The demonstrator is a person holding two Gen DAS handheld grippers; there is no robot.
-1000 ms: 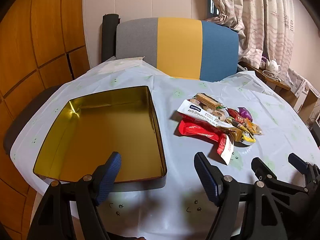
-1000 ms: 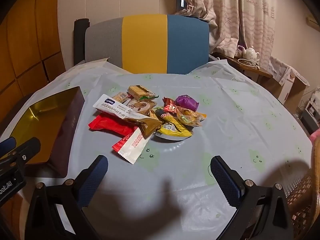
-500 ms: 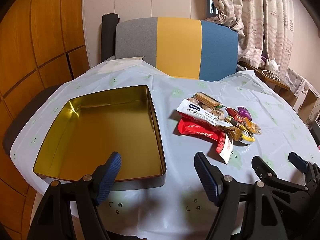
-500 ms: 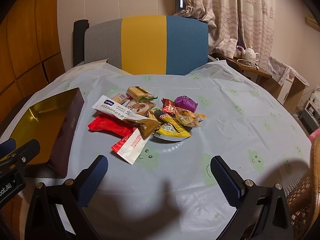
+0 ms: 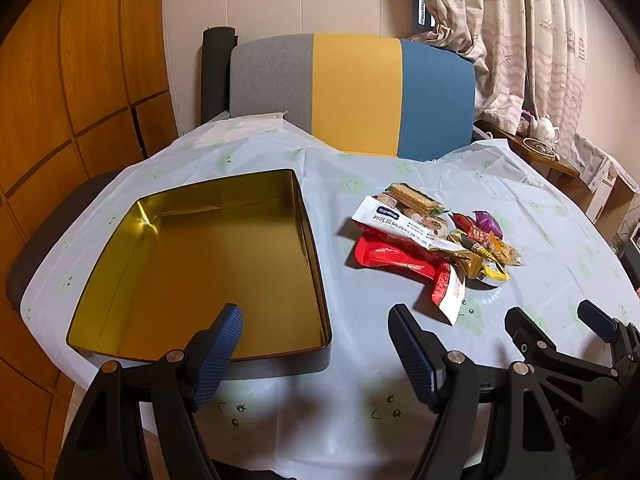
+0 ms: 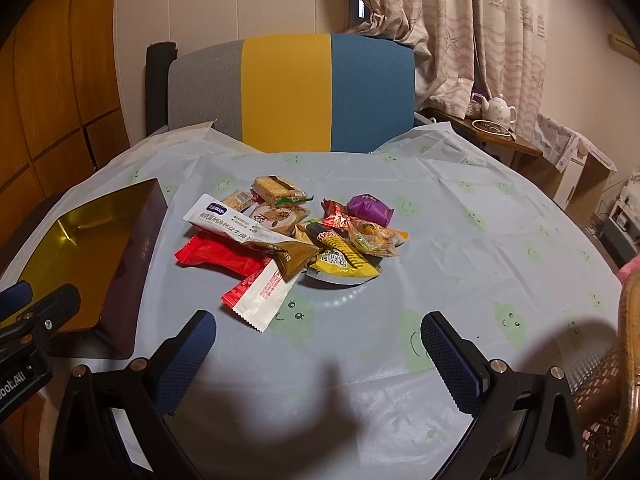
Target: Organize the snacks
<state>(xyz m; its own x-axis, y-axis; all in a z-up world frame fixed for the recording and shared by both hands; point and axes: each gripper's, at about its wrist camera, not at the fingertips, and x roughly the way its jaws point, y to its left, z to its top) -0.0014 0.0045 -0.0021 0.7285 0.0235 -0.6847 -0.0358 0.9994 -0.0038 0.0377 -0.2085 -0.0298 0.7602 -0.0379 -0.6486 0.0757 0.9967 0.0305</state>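
Hovering low over the near table edge, left gripper [image 5: 314, 350] has fingers spread apart, nothing held; gold-lined tin [image 5: 200, 264] ahead-left, snack pile [image 5: 430, 242] ahead-right on the tablecloth [image 5: 380, 360]. Right wrist view: right gripper [image 6: 318, 360] also wide apart, empty, snack pile [image 6: 288, 236] straight ahead, tin [image 6: 92, 256] at left.

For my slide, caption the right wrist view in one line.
Open right tongs hover before a heap of wrapped snacks on a smiley-print tablecloth, beside an empty gold-lined tin.
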